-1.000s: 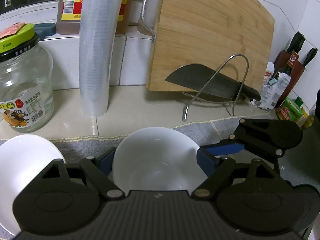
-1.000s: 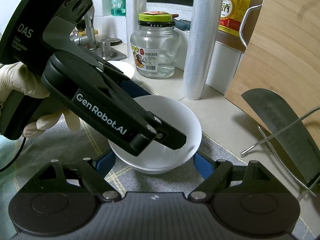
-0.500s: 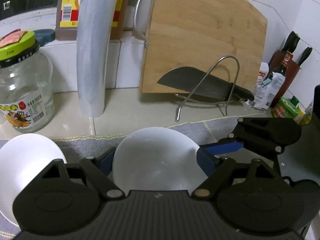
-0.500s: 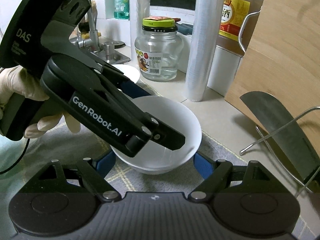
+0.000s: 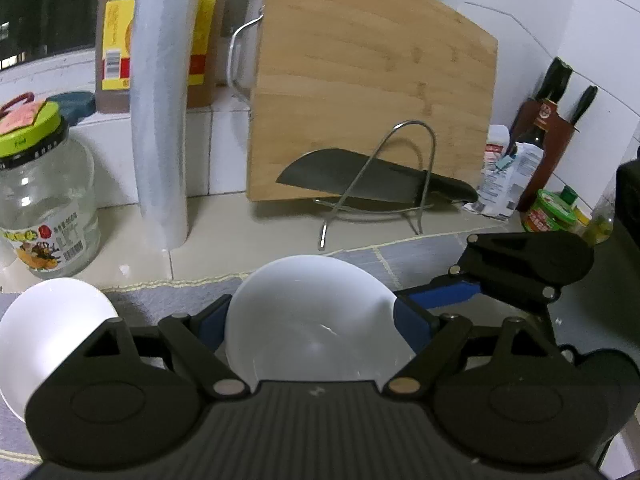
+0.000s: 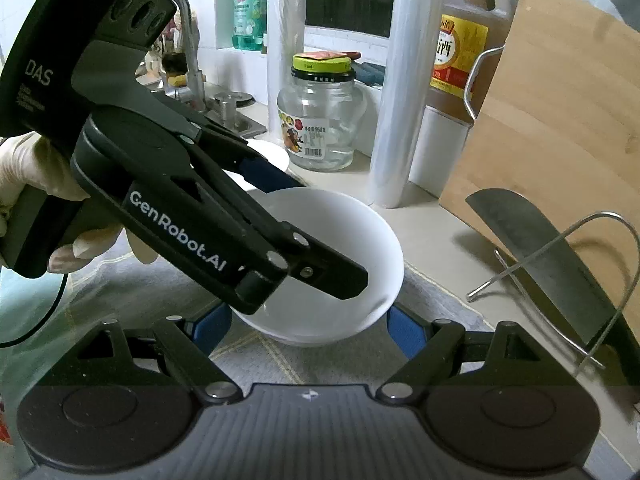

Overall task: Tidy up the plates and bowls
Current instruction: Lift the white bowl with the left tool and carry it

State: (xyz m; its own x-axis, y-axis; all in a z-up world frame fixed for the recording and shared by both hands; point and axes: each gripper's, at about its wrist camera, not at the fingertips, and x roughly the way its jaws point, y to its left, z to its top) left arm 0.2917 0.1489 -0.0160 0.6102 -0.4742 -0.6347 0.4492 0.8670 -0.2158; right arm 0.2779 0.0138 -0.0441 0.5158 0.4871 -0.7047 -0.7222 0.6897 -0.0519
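The left gripper [image 5: 316,320] clamps a bowl [image 5: 308,320] by its sides, blue pads against the wall. The bowl is plain glossy white, deep, round and empty, above a grey mat [image 6: 132,292]. The right gripper [image 6: 310,326] is wide, straddling the bowl without contact. A second bowl [image 5: 48,328] sits beside.

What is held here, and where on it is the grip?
The left gripper clamps a white bowl by opposite sides of its rim. The right gripper straddles the same bowl; its contact is unclear.
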